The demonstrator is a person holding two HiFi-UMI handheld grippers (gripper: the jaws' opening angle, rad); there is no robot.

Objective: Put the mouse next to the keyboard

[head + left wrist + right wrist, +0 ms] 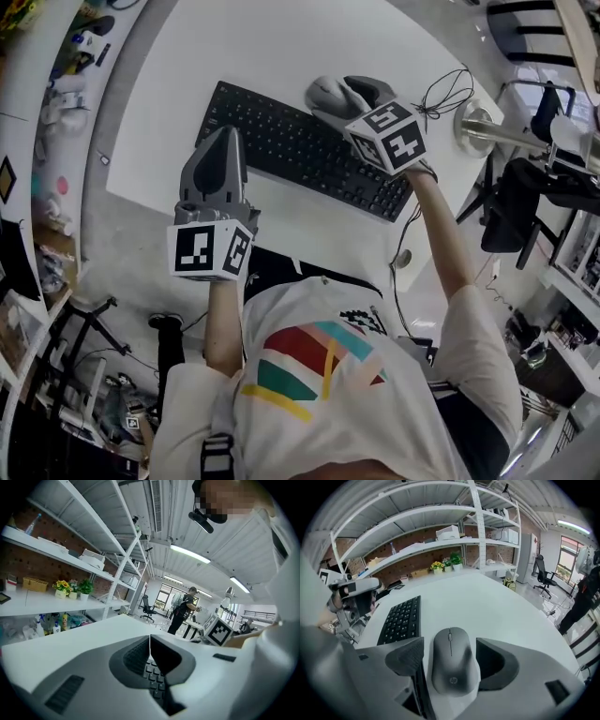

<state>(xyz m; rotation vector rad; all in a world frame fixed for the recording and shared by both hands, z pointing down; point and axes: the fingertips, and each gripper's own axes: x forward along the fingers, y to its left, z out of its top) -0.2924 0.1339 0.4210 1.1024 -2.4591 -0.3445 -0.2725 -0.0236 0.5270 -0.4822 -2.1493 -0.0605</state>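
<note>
We find the right gripper (451,660) spread wide astride the mouse (452,667), pads clear, its long axis lying along the jaws. The left gripper (150,653), closed and empty, sits farther off.

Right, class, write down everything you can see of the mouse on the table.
The mouse is dark grey, matte plastic by its look, oval, with two buttons, a scroll wheel and a small round logo. It lies flat on the white table, beside the keyboard and apart from it, between the open right tongs, whose pads do not press it.
</note>
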